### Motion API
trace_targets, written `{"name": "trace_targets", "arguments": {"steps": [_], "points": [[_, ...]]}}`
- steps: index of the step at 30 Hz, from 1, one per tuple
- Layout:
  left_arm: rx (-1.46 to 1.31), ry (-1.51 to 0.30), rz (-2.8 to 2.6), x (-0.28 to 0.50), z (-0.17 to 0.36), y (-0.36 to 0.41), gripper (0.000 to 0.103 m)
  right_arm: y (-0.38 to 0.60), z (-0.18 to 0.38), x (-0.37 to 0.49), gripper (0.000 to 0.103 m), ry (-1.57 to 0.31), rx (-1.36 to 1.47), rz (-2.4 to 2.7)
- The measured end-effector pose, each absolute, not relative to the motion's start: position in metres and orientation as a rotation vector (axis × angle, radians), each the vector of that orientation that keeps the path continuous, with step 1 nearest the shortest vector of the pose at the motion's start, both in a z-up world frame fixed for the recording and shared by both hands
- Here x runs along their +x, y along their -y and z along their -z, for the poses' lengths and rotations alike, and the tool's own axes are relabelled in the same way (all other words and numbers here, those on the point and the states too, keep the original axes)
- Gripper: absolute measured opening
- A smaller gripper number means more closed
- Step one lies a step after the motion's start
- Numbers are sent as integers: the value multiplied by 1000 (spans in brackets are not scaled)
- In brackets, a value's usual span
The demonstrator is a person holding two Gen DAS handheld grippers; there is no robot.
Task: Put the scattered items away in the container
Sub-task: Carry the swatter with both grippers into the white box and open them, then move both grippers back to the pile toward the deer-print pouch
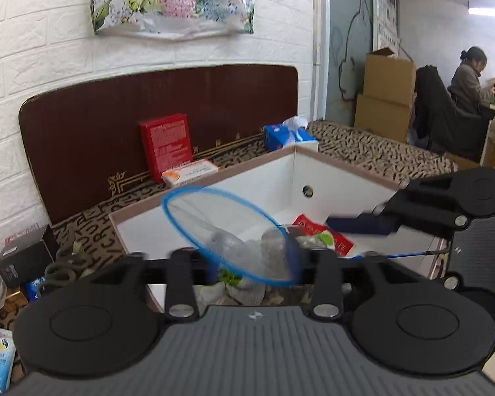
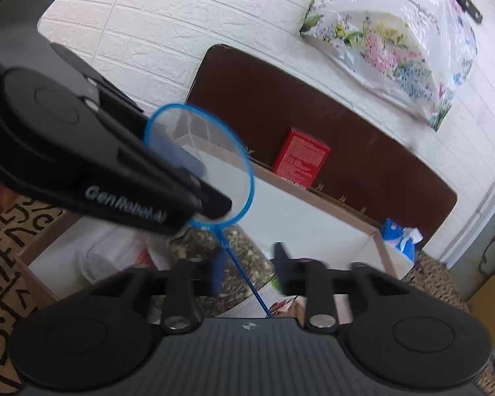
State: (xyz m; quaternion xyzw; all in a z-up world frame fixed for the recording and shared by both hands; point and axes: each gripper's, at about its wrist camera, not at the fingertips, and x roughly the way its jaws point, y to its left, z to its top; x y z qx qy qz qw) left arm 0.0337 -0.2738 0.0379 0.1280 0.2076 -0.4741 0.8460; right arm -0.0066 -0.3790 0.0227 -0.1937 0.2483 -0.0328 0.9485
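A small blue-rimmed fish net [image 1: 229, 236] hangs over the white open box [image 1: 267, 178]. My left gripper [image 1: 252, 265] has its fingers wide apart on either side of the net's hoop, not clamped on it. The net's thin blue handle [image 2: 244, 274] runs back between my right gripper's fingers [image 2: 247, 265], which stand apart; whether they pinch it I cannot tell. In the right wrist view the hoop [image 2: 199, 168] sits in front of the left gripper's body [image 2: 82, 151]. The box holds a red packet [image 1: 323, 234] and grey mesh bags [image 1: 274, 241].
A red box [image 1: 166, 145], an orange-white carton [image 1: 189, 173] and a blue tissue pack [image 1: 287, 137] lie behind the container on the patterned bed [image 1: 379, 151]. Dark headboard [image 1: 148, 105] behind. Clutter at the left edge [image 1: 19, 260]. A person sits far right [image 1: 472, 79].
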Motion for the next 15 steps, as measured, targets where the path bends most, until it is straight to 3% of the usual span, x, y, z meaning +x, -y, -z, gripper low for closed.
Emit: {"name": "trace_targets", "arguments": {"steps": [1,4,15], "points": [[271,-436,994,33,-37,271,80,378,-22,-8,56,-506,-389,62],[274,-441,996,32,-36,264,81,374,-21,-11,62,-511,-387,59],[253,-461,957,31,-36,249,86,362,-25,-20,67,-472,-357,67]]}}
